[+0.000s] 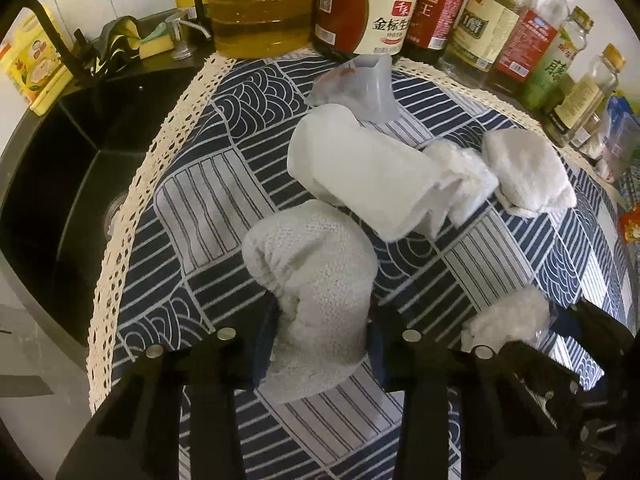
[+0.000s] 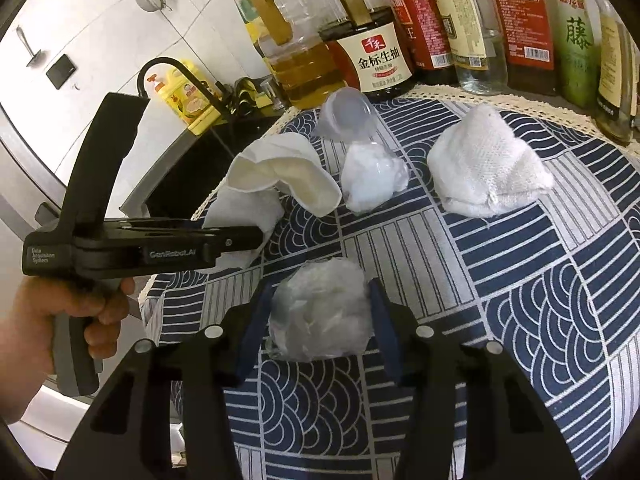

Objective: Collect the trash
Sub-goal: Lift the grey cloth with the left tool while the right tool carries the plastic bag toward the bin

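The left claw (image 1: 320,344) has its jaws closed on a paper wad (image 1: 316,280) lying straight ahead of it on the cloth (image 1: 192,208). The right claw (image 2: 320,320) pinches a plastic wad (image 2: 320,308), likewise dead ahead. Beyond lie a crushed cup (image 1: 360,172), a clear cup (image 2: 348,116) and another wad (image 2: 484,164), with bottles (image 1: 360,8) behind. Nothing blocks lifting either piece.

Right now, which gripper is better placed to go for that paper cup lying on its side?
Left, probably. The paper cup lies just beyond the crumpled paper towel the left gripper has clamped. The right gripper, around a plastic wad, sits farther off, with the left gripper partly in its way.
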Available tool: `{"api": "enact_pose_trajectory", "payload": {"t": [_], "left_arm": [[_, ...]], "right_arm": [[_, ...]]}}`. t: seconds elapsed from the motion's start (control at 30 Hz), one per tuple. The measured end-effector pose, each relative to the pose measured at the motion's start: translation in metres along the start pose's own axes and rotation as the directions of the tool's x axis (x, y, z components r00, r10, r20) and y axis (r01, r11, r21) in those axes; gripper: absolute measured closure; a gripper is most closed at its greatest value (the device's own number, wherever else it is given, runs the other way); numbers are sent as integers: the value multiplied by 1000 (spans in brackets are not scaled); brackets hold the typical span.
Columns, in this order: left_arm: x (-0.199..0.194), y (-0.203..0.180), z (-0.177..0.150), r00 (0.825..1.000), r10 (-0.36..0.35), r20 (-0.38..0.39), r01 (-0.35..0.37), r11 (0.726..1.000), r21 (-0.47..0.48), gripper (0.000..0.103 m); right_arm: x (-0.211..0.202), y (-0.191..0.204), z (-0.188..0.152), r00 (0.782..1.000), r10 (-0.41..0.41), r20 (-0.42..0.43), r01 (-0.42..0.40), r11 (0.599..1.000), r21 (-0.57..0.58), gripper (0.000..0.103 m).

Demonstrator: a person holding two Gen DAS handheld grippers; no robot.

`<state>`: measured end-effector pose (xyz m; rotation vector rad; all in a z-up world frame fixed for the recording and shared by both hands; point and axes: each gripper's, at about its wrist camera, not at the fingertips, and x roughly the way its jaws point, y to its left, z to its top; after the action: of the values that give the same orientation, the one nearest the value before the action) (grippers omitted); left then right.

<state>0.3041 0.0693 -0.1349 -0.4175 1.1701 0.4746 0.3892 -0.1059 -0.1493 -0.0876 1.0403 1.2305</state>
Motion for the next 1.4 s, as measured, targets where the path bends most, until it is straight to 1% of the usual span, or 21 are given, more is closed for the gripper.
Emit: {"api": "enact_pose_trajectory", "payload": {"t": [0.17, 0.37, 0.6, 0.83, 1.0, 1.2, 1.33, 1.37, 1.4], "left_arm": [[-12, -1, -10, 1000, -12, 10, 12, 1000, 4, 66], [-34, 6, -29, 999, -43, 33, 43, 999, -8, 66], [-41, 22, -58, 997, -83, 6, 83, 997, -12, 66], [-49, 35, -84, 990, -138, -6, 138, 990, 22, 66], [-66, 54, -104, 978, -206, 18, 204, 977, 61, 66], [-89, 72, -127, 962, -270, 43, 260, 952, 160, 66], [-99, 87, -144, 941, -336, 49, 322, 928, 191, 66], [-101, 90, -150, 933, -357, 47, 340, 918, 205, 66], [-102, 92, -153, 930, -366, 47, 348, 912, 216, 66]], "right_arm": [[-11, 0, -3, 1000, -9, 21, 9, 1000, 25, 54], [-16, 10, -9, 1000, -22, 22, 22, 999, 31, 54], [-25, 36, -16, 999, -22, 40, 22, 1000, 9, 54], [-31, 67, -26, 995, -64, 79, 62, 998, 26, 54], [-44, 91, -37, 989, -105, 103, 97, 992, 79, 54], [-63, 128, -63, 972, -194, 131, 173, 973, 154, 54], [-70, 158, -85, 951, -276, 137, 251, 953, 171, 54], [-71, 164, -90, 948, -287, 138, 262, 949, 177, 54], [-72, 171, -97, 943, -304, 137, 277, 943, 185, 54]]}}
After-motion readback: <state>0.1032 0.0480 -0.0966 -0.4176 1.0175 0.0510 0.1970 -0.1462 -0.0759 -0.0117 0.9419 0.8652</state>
